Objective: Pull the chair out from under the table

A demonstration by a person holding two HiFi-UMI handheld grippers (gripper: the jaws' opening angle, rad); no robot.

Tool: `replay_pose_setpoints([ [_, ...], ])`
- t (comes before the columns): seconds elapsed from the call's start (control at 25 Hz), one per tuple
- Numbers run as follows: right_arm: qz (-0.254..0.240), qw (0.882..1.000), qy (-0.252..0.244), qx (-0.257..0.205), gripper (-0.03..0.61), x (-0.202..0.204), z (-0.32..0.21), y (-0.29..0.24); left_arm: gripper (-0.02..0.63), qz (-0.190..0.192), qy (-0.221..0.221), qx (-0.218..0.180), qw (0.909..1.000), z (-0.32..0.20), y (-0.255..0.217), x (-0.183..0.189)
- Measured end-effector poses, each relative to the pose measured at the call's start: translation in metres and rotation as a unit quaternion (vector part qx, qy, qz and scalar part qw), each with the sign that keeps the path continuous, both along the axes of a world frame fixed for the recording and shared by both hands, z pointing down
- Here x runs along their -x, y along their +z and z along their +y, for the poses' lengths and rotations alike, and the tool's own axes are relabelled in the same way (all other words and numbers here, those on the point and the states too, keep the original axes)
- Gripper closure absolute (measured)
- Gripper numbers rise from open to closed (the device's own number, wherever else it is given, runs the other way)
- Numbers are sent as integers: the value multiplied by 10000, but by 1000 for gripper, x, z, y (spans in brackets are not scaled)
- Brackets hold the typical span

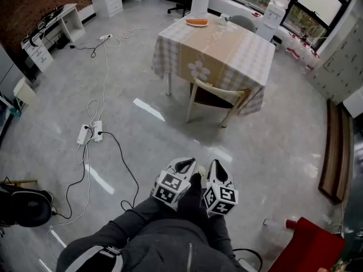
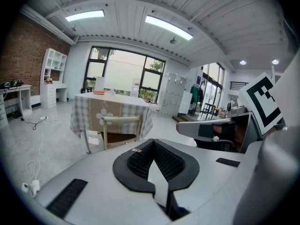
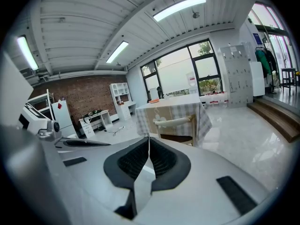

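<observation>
- Grey shiny floor (image 1: 266,152) all over the head view, with white cables (image 1: 91,132) lying across it on the left.
- Far ahead, a table (image 1: 238,52) under a checked cloth, with an orange thing (image 1: 197,21) on top near the far edge.
- Wooden chair (image 1: 218,98) tucked in at the near side of the table, seat partly under the cloth, back rail facing the camera.
- Left gripper (image 1: 186,163) and right gripper (image 1: 219,169) low in the middle, just beside each other, above the person's dark clothes (image 1: 164,237), both well apart from the chair.
- Brick wall (image 1: 28,1) and white desk (image 1: 54,21) at the top left, a red thing (image 1: 309,248) at the bottom right.
- Left gripper view: black jaws pressed together, nothing between them.
- Table and chair out past the tips, a bit to the left, with a big window (image 2: 124,71) behind.
- Right gripper view: jaws pressed together too, nothing pinched.
- Table and chair right past the tips, chair pushed in against the cloth.
- Brick wall on the left, long lights (image 3: 178,7) on the ceiling.
</observation>
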State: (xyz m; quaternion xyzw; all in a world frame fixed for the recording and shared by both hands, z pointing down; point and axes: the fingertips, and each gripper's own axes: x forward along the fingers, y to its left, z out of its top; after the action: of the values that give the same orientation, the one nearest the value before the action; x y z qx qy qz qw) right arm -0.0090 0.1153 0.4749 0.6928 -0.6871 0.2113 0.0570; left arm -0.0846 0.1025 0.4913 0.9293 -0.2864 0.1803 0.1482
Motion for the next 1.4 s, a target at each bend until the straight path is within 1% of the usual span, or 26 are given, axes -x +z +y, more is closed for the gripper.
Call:
replay_pose_setpoints([
  [0.16, -20, 10000, -49, -42, 566, -14, -19, 4, 605, -9, -2, -55, 10000, -17, 4, -15],
  [0.36, -32, 10000, 1, -84, 565, -34, -37, 3, 605, -36, 8, -48, 10000, -37, 6, -34],
  [0.52, -37, 9999, 102, -84, 566, -53, -51, 3, 606, -59, 158, -65, 9998, -46, 6, -54],
  [0.76, -53, 9999, 111, -58, 566, -77, -78, 2, 606, -66, 308, -47, 9995, -67, 5, -84],
  [1.04, -26, 10000, -14, 5, 566, -101, -113, 6, 606, -25, 184, 139, 9997, -100, 11, -107],
  [1.24, -32, 9999, -109, 34, 566, -118, -136, 10, 606, -63, 196, 189, 9996, -118, 17, -125],
  [1.4, -1, 9998, -216, 47, 566, -131, -154, 11, 606, -6, 149, 168, 9997, -135, 15, -138],
])
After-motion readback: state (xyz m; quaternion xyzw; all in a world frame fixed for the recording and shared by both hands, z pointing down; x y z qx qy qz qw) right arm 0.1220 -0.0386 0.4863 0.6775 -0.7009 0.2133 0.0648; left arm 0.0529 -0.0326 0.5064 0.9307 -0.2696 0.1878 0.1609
